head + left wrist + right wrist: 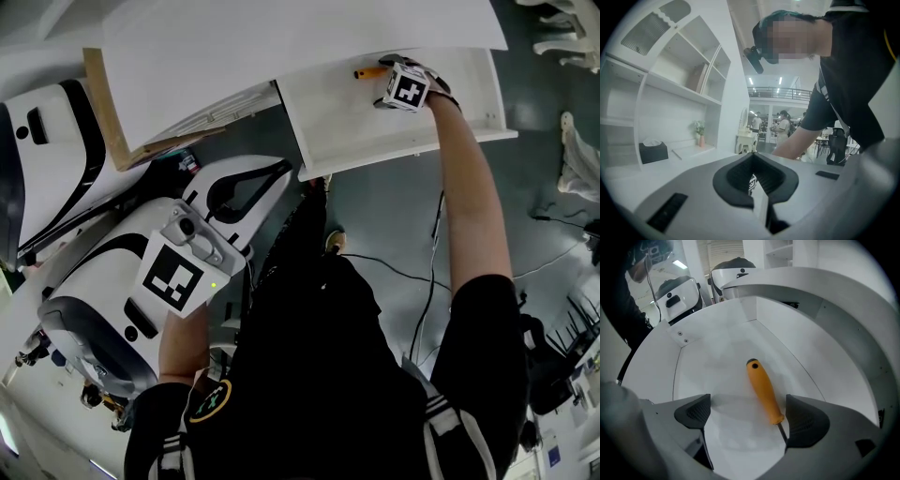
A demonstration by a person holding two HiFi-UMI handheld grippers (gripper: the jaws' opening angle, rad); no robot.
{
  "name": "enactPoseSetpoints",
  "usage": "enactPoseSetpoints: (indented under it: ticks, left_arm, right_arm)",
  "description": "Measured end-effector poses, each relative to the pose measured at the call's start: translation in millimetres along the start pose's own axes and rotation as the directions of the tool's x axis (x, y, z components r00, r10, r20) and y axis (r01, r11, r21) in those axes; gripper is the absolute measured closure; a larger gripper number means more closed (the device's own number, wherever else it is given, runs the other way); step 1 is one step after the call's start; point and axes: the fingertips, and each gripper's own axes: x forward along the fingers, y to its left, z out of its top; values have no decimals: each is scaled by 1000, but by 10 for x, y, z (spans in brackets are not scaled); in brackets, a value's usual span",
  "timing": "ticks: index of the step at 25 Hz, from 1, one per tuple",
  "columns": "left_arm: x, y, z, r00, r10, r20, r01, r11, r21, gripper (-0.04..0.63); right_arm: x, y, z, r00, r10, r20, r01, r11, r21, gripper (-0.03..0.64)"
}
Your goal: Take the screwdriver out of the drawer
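An orange-handled screwdriver (764, 392) lies on the floor of the open white drawer (717, 333). Its handle points to the drawer's back and its thin shaft runs close beside the right pad (806, 420). My right gripper (747, 416) points steeply down into the drawer and is open, with the screwdriver between its jaws and untouched by the pads. In the head view the screwdriver (368, 71) shows beside the right gripper (386, 82) in the drawer (375, 131). My left gripper (246, 192) is held low at the left, away from the drawer. Its pads (754, 180) are together with nothing between them.
The white cabinet top (281, 37) overhangs the drawer's back. Cables (422, 281) run over the dark floor below, and white chairs (572, 37) stand at the right. The left gripper view shows white shelves with a dark tissue box (653, 152) and a small vase (701, 139).
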Motion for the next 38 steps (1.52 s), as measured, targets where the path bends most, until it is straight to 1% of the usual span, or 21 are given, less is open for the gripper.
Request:
enactPoseSetpoints:
  ticks: [4, 9, 12, 14, 15, 16, 17, 18, 26, 31, 38]
  left_arm:
    - [25, -18, 3, 1000, 0, -1, 0, 1000, -2, 578]
    - [58, -49, 22, 1000, -1, 2, 1, 1000, -1, 578]
    - [65, -56, 34, 1000, 0, 2, 0, 1000, -1, 578]
    - [73, -66, 49, 1000, -1, 4, 1, 1000, 0, 578]
    - [80, -72, 57, 1000, -2, 6, 2, 1000, 1, 578]
    - [88, -78, 64, 1000, -3, 8, 3, 1000, 1, 578]
    - [95, -83, 70, 1000, -4, 9, 4, 1000, 2, 578]
    - [103, -86, 76, 1000, -4, 10, 4, 1000, 2, 578]
    - [123, -133, 76, 1000, -10, 6, 10, 1000, 8, 578]
    - [144, -147, 85, 1000, -12, 4, 12, 1000, 13, 578]
    - [228, -281, 144, 999, -36, 17, 35, 999, 29, 578]
  right_arm:
    - [-26, -15, 8, 1000, -7, 6, 7, 1000, -15, 133]
    - [-72, 5, -18, 1000, -3, 10, 3, 1000, -6, 235]
    - [-88, 48, -3, 1000, 4, 18, -3, 1000, -25, 325]
    - [-105, 64, 2, 1000, -7, 23, 7, 999, -31, 360]
    - [-114, 64, -1, 1000, -17, 23, 17, 999, -37, 396]
    - [-119, 71, -5, 999, -23, 23, 24, 999, -43, 457]
    - [-118, 86, -11, 999, -23, 22, 24, 999, -46, 497]
    - [-115, 101, -17, 999, -22, 24, 23, 999, -41, 506]
    - [-153, 102, -10, 997, -54, 49, 54, 999, -7, 512]
    - [-227, 121, -21, 993, -81, 89, 77, 996, 48, 512]
    - [-415, 169, -11, 983, -124, 138, 113, 990, 88, 514]
